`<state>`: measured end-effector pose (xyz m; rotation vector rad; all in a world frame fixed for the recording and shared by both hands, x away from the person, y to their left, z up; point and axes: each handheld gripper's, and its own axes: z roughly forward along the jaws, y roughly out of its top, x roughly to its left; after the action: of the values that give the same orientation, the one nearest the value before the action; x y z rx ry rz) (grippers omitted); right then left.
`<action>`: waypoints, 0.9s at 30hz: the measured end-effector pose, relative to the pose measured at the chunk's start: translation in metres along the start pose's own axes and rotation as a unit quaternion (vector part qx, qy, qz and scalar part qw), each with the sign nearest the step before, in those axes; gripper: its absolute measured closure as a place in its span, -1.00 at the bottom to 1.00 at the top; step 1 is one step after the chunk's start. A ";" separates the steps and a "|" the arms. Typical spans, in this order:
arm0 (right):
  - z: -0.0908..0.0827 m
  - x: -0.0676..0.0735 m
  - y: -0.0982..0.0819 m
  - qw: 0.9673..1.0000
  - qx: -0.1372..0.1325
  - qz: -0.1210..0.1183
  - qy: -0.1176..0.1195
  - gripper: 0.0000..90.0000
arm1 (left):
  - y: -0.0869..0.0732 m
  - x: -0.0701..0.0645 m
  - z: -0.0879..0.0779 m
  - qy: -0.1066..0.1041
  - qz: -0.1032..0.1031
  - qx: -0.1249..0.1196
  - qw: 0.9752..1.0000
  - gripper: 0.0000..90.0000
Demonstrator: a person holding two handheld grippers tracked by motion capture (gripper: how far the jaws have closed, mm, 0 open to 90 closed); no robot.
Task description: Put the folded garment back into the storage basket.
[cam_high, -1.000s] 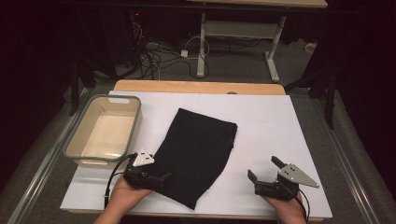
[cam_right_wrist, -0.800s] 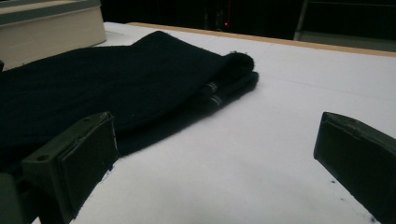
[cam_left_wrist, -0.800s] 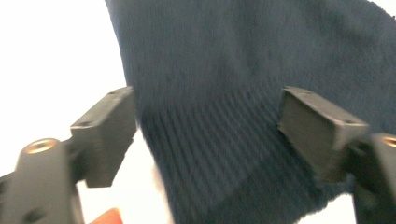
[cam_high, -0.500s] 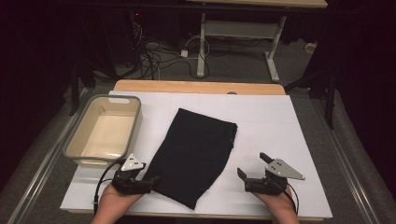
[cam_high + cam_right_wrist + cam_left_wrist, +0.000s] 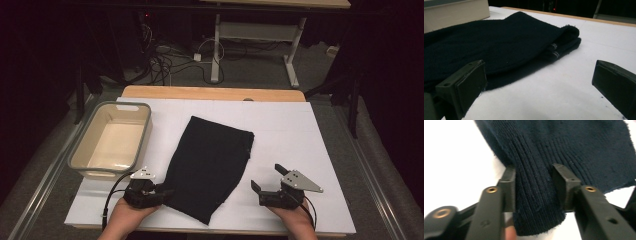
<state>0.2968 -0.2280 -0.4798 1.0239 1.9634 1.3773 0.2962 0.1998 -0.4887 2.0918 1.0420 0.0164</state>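
A dark navy knit garment (image 5: pixel 210 165) lies folded flat on the white table top (image 5: pixel 300 130), slanting from the back right toward the front left. My left gripper (image 5: pixel 165 192) is at its front left edge. In the left gripper view its jaws have just been closing, and a raised ridge of the ribbed fabric (image 5: pixel 534 195) is bunched between the pads of that gripper (image 5: pixel 534 172). My right gripper (image 5: pixel 267 177) stands open on the table just right of the garment. Its jaws (image 5: pixel 541 77) are wide apart with bare table between them, and the garment's folded edge (image 5: pixel 499 37) lies ahead.
A beige plastic bin (image 5: pixel 80 160) with a grey rim stands empty at the table's left side, close to my left hand; its wall (image 5: pixel 456 10) rises behind the garment in the right gripper view. Dark floor with cables and a desk frame (image 5: pixel 250 35) lies beyond the table.
My left gripper's jaws have come together around a fold of the garment's edge. My right gripper has slid a little to the left, closer to the garment, and stays open.
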 end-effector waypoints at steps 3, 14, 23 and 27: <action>0.000 0.001 0.000 1.000 0.001 -0.001 0.000 -0.99 | 0.000 -0.003 0.000 0.004 0.016 -0.003 1.000 0.43; -0.004 0.003 0.001 1.000 -0.012 0.004 -0.009 -0.99 | 0.000 -0.013 -0.007 0.048 0.074 -0.015 0.996 0.59; -0.009 0.002 0.003 1.000 -0.018 0.005 -0.016 -0.99 | 0.001 -0.006 -0.023 0.105 0.101 -0.030 0.989 0.62; -0.009 -0.002 0.001 1.000 -0.014 0.005 -0.019 -0.99 | -0.005 0.004 -0.023 0.128 0.100 -0.020 0.987 0.62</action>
<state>0.2910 -0.2341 -0.4763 1.0418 1.9101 1.3773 0.2879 0.2187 -0.4777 2.1899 0.9638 0.4112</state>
